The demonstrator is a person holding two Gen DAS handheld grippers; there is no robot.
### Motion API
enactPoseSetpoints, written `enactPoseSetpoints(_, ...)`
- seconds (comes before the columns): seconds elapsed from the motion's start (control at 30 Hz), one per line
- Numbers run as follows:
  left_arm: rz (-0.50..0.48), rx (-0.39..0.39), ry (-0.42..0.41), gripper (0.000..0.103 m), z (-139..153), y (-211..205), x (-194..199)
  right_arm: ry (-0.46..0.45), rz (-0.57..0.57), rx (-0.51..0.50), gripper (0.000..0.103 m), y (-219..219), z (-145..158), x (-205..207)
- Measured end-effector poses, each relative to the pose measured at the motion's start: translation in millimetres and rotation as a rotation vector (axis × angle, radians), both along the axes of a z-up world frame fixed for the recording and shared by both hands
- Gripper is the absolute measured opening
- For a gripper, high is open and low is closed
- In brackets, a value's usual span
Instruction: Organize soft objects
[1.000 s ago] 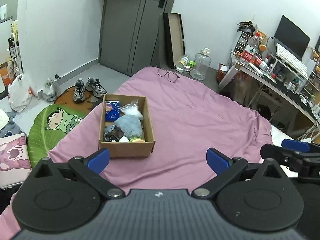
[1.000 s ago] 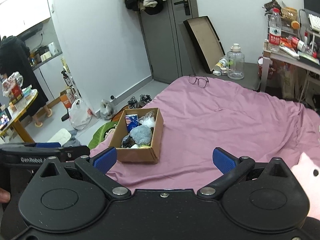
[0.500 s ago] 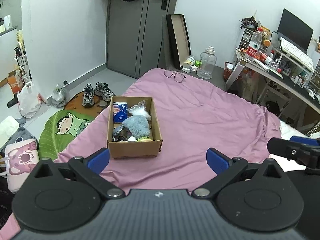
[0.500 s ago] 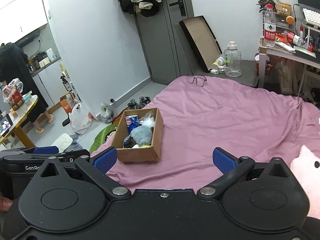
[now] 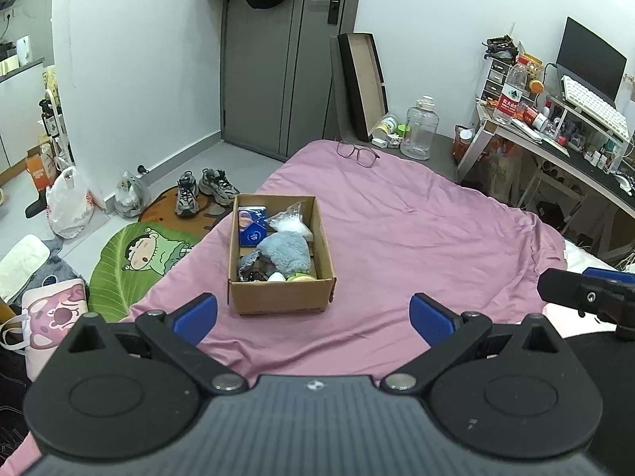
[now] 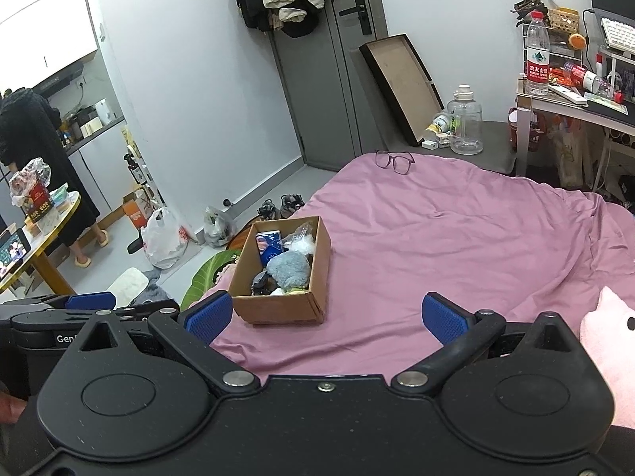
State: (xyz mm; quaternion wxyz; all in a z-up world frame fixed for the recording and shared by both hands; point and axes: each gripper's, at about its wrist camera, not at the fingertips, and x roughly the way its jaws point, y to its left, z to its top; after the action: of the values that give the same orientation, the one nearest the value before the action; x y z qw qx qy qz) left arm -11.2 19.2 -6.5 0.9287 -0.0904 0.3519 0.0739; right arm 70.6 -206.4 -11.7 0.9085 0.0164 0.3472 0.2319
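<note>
We have drawn back and lifted a little over the last second: the cardboard box now sits slightly farther from both cameras, more of the door and the clothes hung on it shows, and both tools hang above the near end of the bed. The left gripper has its jaws spread wide and empty; the right gripper is likewise wide and carries nothing.

The box stands on the pink cover near the bed's left edge, holding a grey plush, a blue packet, a clear bag and smaller items at its near end that we cannot identify. A pink plush toy lies at the right gripper's right side, outside the box and just beside the tool.

We read the retreat as a pause between placements, with the pink toy likely the next thing to collect.

Room is generous across the middle and right of the bed, bare but for a pair of glasses at the far edge. The tight side is the left: the box sits close to the drop to the floor, where shoes and a leaf-shaped mat lie, so a push from the right could slide it off.
</note>
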Motion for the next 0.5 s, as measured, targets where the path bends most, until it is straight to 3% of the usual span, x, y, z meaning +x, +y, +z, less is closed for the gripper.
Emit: enactPoseSetpoints(0.5,0.004,-0.01,-0.005,0.102,1.8,1.0,-1.2,0.001,-0.013,0.009,0.103,0.6,1.5,-3.7)
